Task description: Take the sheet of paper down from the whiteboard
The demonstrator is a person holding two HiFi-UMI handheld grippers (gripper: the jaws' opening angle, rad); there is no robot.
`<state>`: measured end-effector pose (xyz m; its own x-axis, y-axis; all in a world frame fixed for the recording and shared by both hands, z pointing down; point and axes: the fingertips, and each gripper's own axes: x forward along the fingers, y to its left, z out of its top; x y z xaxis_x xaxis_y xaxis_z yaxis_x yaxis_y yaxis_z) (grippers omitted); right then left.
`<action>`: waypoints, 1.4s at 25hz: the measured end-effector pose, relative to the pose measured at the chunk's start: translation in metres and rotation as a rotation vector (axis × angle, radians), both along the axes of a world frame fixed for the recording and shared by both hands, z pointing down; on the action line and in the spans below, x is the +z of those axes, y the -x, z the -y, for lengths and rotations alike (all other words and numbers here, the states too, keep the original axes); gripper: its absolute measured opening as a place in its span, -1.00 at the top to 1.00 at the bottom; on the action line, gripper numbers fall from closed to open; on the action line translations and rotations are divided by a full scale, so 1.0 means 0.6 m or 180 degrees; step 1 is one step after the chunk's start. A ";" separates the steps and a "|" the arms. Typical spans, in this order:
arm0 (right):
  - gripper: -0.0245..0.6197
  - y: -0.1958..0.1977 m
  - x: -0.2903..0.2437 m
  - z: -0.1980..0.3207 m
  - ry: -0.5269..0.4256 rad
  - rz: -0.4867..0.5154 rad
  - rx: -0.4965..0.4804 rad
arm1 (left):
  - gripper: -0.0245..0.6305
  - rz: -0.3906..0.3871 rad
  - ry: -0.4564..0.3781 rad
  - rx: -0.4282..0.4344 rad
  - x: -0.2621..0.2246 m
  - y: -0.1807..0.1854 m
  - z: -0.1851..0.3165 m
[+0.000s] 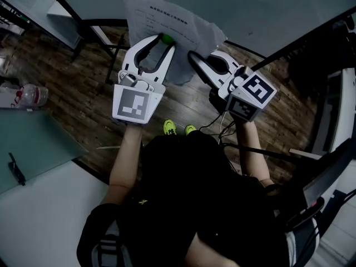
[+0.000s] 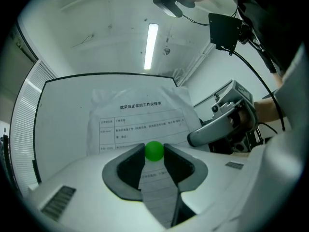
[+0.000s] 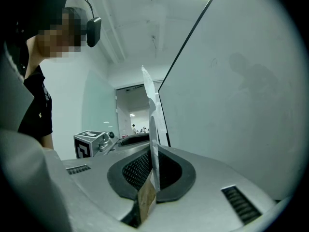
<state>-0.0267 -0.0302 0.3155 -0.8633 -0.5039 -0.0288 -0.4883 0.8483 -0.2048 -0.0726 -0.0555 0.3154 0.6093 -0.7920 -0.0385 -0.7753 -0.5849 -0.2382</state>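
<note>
The printed sheet of paper [image 1: 167, 21] hangs crumpled in front of the whiteboard [image 1: 267, 10]. My left gripper [image 1: 165, 40] is shut on a small green ball magnet [image 1: 166, 38] at the sheet's lower middle. In the left gripper view the magnet [image 2: 154, 151] sits between the fingertips, with the sheet [image 2: 140, 120] behind it and the board [image 2: 67, 110] further back. My right gripper [image 1: 194, 57] is shut on the paper's right edge. The right gripper view shows the sheet [image 3: 153, 144] edge-on between the jaws, standing away from the board [image 3: 241, 91].
A plastic bottle [image 1: 30, 95] lies on the wooden floor at the left, beside a glass tabletop [image 1: 33, 143]. Black stand legs [image 1: 100, 38] sit under the board. Cables [image 1: 222, 128] trail near the person's green shoes [image 1: 178, 128]. A chair [image 1: 322, 177] stands at the right.
</note>
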 end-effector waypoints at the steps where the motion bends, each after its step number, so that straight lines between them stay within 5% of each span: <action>1: 0.84 -0.008 0.002 -0.010 -0.0002 0.0015 -0.0029 | 0.51 0.0000 -0.0009 -0.0017 0.001 -0.008 -0.010; 10: 0.84 -0.016 0.001 -0.024 0.0208 0.0113 -0.0200 | 0.51 -0.0028 0.0127 -0.0140 0.003 -0.017 -0.026; 16: 0.84 -0.107 0.004 -0.088 0.0181 0.0160 -0.0306 | 0.51 0.0051 0.0126 -0.0208 0.004 -0.110 -0.098; 35: 0.85 -0.115 -0.006 -0.101 0.0177 0.0101 -0.0574 | 0.51 0.0053 0.0179 -0.0433 -0.010 -0.120 -0.115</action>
